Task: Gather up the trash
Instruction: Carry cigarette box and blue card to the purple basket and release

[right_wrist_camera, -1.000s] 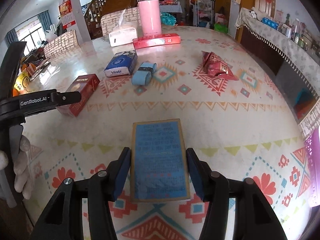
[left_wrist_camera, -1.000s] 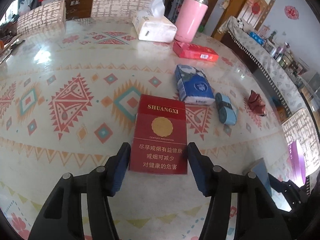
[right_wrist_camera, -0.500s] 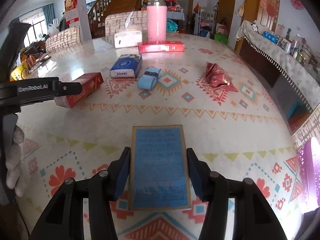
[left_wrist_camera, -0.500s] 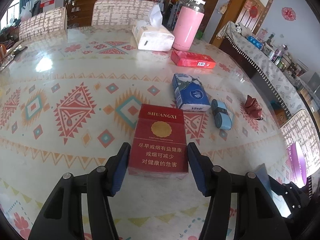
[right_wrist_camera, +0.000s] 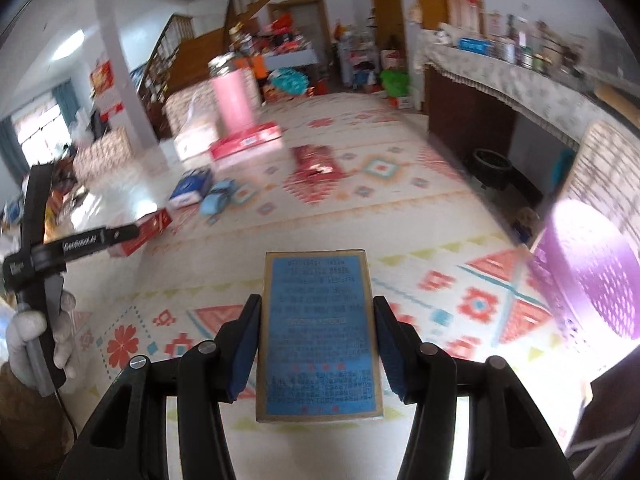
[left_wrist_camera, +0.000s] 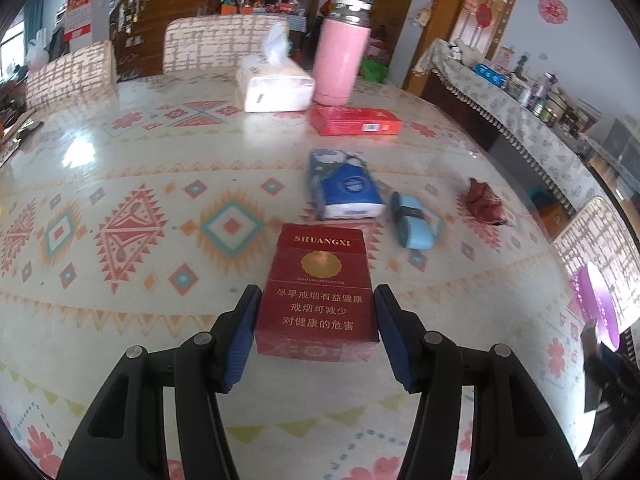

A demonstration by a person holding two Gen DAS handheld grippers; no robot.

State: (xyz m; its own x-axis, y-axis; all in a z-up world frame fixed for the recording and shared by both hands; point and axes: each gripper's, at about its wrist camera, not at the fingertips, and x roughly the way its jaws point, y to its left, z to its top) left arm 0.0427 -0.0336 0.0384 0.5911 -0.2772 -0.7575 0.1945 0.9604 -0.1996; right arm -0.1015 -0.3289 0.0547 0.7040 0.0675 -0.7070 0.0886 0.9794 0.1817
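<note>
Between the left tongs [left_wrist_camera: 316, 320] sits a flat red pack [left_wrist_camera: 318, 294], glossy card with gold lettering, blue ribbed pads pinching both long edges, lifted off the bench [left_wrist_camera: 120, 184]. Right tongs [right_wrist_camera: 316, 344] clamp a blue-faced box [right_wrist_camera: 318, 332] (tan border, fine print), held above the patterned cloth. Beyond on the bench: a soft tissue pack [left_wrist_camera: 346, 190], a pale blue roll [left_wrist_camera: 414, 224], a crumpled red wrapper [left_wrist_camera: 482, 202], a pink flask [left_wrist_camera: 340, 64]. Purple perforated bin [right_wrist_camera: 592, 276] at right.

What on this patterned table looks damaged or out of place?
Only the crumpled dark red wrapper on the patterned table looks like litter, lying crushed beside the light blue roll. The other packs sit flat and intact.
</note>
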